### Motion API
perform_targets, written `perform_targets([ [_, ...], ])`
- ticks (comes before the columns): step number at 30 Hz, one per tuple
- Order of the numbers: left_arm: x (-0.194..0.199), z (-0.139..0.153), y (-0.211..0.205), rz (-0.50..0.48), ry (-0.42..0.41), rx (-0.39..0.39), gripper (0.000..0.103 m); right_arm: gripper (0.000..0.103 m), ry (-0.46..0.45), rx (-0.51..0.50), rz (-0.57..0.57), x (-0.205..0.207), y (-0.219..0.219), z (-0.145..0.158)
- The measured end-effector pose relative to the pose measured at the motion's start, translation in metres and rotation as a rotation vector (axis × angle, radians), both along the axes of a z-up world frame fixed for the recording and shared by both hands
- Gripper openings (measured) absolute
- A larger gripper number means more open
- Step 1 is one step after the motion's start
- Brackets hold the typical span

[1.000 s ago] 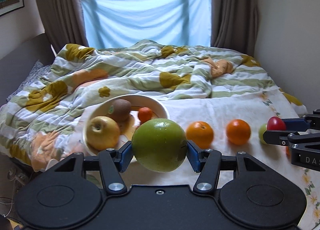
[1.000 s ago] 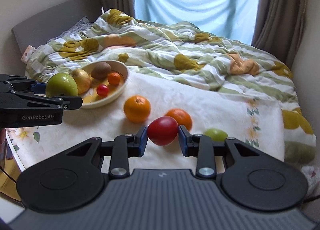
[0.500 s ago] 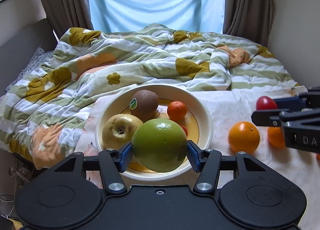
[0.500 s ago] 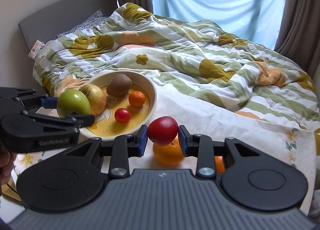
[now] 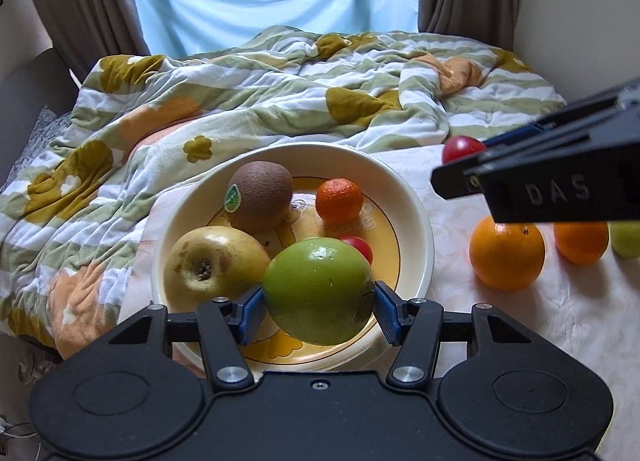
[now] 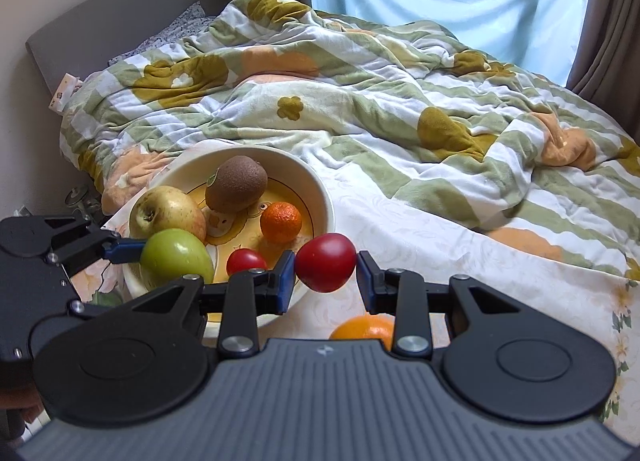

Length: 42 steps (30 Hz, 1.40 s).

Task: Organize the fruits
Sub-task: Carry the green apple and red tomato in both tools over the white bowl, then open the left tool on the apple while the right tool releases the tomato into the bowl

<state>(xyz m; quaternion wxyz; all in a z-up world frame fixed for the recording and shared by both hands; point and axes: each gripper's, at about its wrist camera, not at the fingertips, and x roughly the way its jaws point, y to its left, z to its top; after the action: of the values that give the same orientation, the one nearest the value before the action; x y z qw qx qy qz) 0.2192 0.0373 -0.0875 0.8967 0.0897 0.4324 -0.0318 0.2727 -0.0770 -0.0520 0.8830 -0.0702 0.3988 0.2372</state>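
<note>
- Your left gripper (image 5: 319,308) fingers pinch the green apple (image 5: 318,297) low in the frame, right over the bowl (image 5: 416,213), ready to drop in.
- Your right gripper (image 6: 325,275) fingers pinch the red fruit (image 6: 326,267) beside the bowl's rim.
- Oranges (image 5: 506,253) wait on the bed at right.

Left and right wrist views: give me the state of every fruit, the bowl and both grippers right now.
left gripper: shut on green apple, over bowl
right gripper: shut on red fruit, at the rim
yellow apple, kiwi, mandarin, small red fruit: in bowl
two oranges, small green fruit: on sheet
</note>
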Motion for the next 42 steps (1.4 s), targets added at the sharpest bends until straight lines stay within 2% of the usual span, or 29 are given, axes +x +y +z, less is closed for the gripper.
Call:
perform_targets([
  [7, 0.003, -0.006, 0.0, -0.01, 0.028, -0.008, 0.062, 0.048, 0.013, -0.005, -0.002, 0.009, 0.004, -0.002],
  [9, 0.002, -0.004, 0.0, -0.016, 0.022, -0.009, 0.065, 0.048, 0.014, -0.008, -0.003, 0.009, 0.005, -0.002],
  [13, -0.003, 0.004, -0.001, -0.029, -0.013, -0.012, 0.091, 0.048, 0.026, -0.009, -0.012, 0.012, 0.005, -0.003],
  [14, -0.005, 0.007, -0.002, -0.03, -0.022, -0.007, 0.093, 0.048, 0.029, -0.006, -0.014, 0.012, 0.005, -0.003],
  [23, -0.024, 0.02, 0.017, 0.036, -0.031, -0.043, 0.097, 0.048, 0.047, -0.007, 0.024, 0.02, 0.021, 0.0],
  [27, -0.03, 0.021, 0.027, 0.064, -0.027, -0.038, 0.097, 0.048, 0.088, 0.016, 0.04, 0.03, 0.031, -0.007],
  [38, -0.036, 0.025, 0.05, 0.139, -0.03, -0.039, 0.097, 0.049, 0.147, -0.001, 0.048, 0.041, 0.054, -0.028],
  [40, -0.037, 0.025, 0.051, 0.141, -0.029, -0.043, 0.097, 0.056, 0.138, -0.001, 0.049, 0.04, 0.055, -0.027],
  [41, -0.038, 0.025, 0.052, 0.143, -0.028, -0.046, 0.097, 0.068, 0.13, 0.003, 0.051, 0.039, 0.054, -0.025],
  [42, -0.039, 0.026, 0.052, 0.146, -0.026, -0.049, 0.097, 0.084, 0.119, 0.007, 0.048, 0.038, 0.053, -0.023],
])
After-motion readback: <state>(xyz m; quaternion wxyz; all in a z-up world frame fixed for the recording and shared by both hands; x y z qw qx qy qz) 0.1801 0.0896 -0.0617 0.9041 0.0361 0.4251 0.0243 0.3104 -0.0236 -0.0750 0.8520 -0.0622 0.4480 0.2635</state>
